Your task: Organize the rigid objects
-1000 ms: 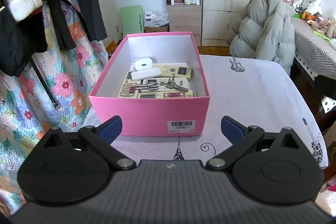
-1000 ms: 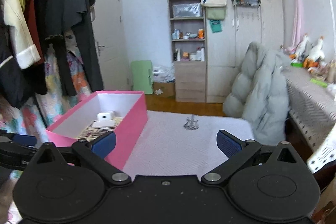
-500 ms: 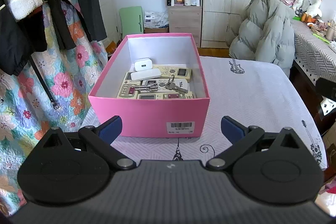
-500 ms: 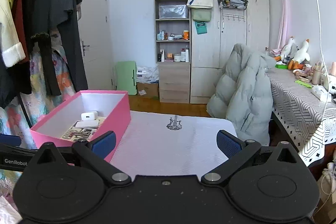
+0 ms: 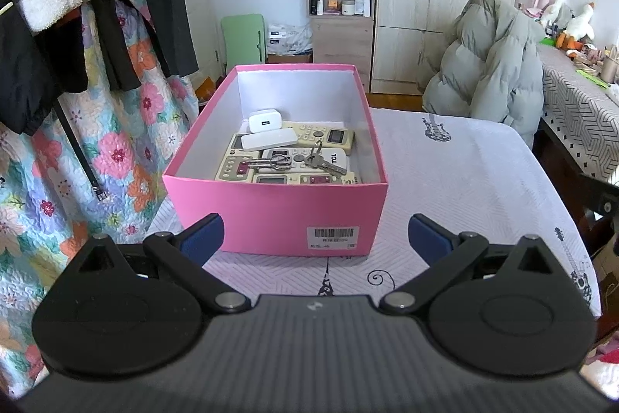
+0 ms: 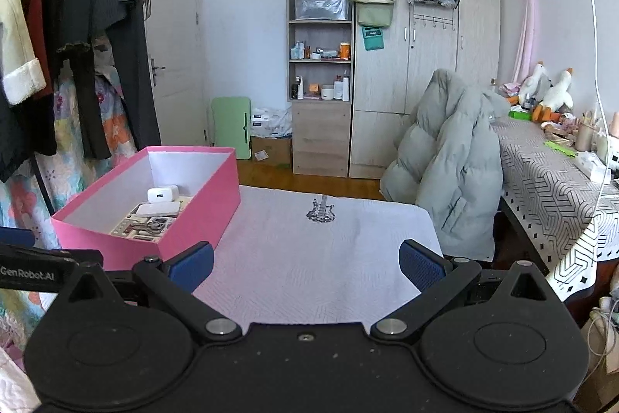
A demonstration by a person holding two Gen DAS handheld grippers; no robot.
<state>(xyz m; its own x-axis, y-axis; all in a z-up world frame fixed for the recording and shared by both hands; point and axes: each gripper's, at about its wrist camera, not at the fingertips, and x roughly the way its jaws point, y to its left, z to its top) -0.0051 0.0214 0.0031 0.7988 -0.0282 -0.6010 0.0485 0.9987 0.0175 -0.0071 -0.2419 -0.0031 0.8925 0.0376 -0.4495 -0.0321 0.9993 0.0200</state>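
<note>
Left wrist faces pink box closely; right wrist sees it leftward

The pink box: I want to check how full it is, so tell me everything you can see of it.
The pink box is an open, lidless rectangular carton, seemingly cardboard, pink outside and white inside, with a barcode label on its near end. It stands upright on the white patterned tablecloth, near the table's left edge. Its contents cover the floor in a low layer: several beige remote controls, a white charger, a flat white case and a bunch of keys on top. Neither gripper touches it.
</note>
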